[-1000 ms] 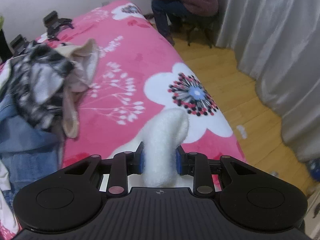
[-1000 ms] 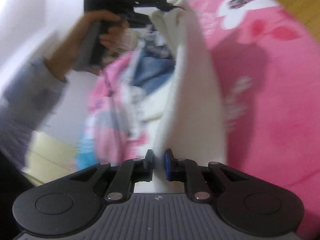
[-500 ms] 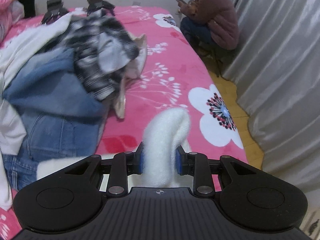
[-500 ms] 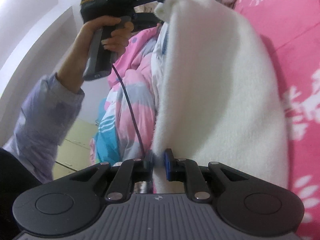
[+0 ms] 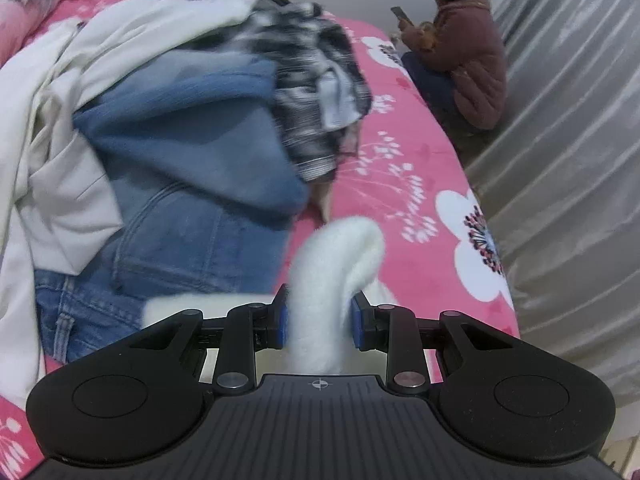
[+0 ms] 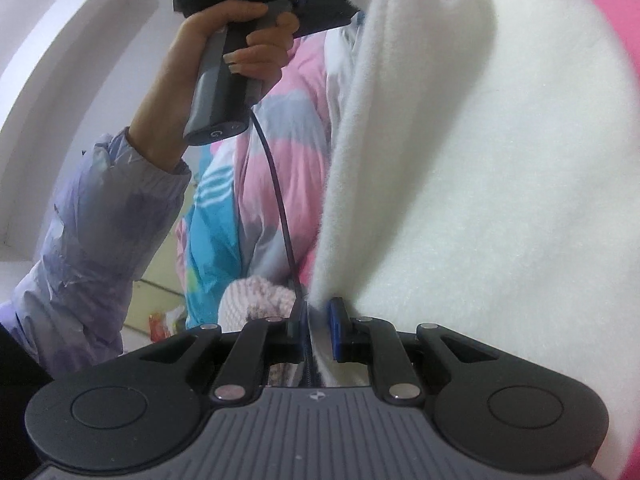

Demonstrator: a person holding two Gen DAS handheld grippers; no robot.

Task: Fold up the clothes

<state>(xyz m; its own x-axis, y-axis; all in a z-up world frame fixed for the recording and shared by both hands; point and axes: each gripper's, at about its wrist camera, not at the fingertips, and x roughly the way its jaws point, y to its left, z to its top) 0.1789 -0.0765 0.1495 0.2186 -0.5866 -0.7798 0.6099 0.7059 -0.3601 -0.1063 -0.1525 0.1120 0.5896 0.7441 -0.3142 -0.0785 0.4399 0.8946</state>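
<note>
A white fluffy garment (image 6: pixel 480 152) hangs stretched between both grippers above the pink flowered bed (image 5: pixel 404 200). My left gripper (image 5: pixel 319 320) is shut on a thick bunched corner of the white garment (image 5: pixel 332 264). My right gripper (image 6: pixel 314 326) is shut on the thin lower edge of the same cloth. In the right wrist view a hand holds the left gripper (image 6: pixel 340 10) by its handle at the top, where the cloth's upper corner is pinched. The wide white cloth hides most of the bed in that view.
A heap of clothes lies on the bed to the left: blue jeans (image 5: pixel 180 184), a cream garment (image 5: pixel 60 132), a black-and-white checked shirt (image 5: pixel 312 80). A seated person (image 5: pixel 468 64) is at the far bed corner by grey curtains (image 5: pixel 568 160). A pink-blue striped quilt (image 6: pixel 272 168) lies behind.
Both grippers swung sideways with the white garment; the left view now looks over the clothes heap. The cloth spread wider and came closer in the right view. Both grips held.
</note>
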